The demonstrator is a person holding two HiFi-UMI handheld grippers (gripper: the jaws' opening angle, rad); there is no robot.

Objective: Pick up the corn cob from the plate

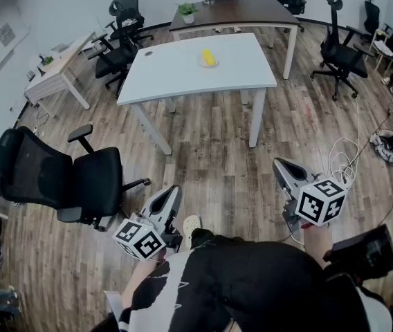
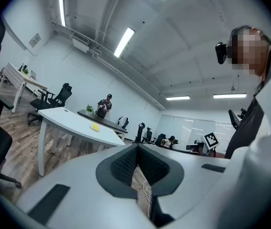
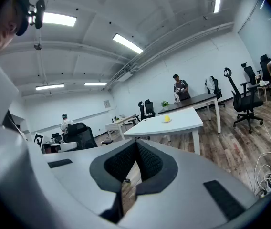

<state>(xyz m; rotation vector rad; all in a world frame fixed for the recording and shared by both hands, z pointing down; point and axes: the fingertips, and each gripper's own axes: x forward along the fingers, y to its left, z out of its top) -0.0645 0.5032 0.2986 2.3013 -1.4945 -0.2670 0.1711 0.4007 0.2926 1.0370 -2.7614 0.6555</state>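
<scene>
A yellow corn cob lies on a small white plate on the white table, far ahead of me. It also shows small in the left gripper view as the corn cob and in the right gripper view as the corn cob. My left gripper is low at the left, over the wooden floor, shut and empty. My right gripper is at the right, also shut with nothing in it. Both are well short of the table.
A black office chair stands at my left. A dark desk with a potted plant sits behind the white table, with more chairs around. White cables lie on the floor at the right. A person stands far back.
</scene>
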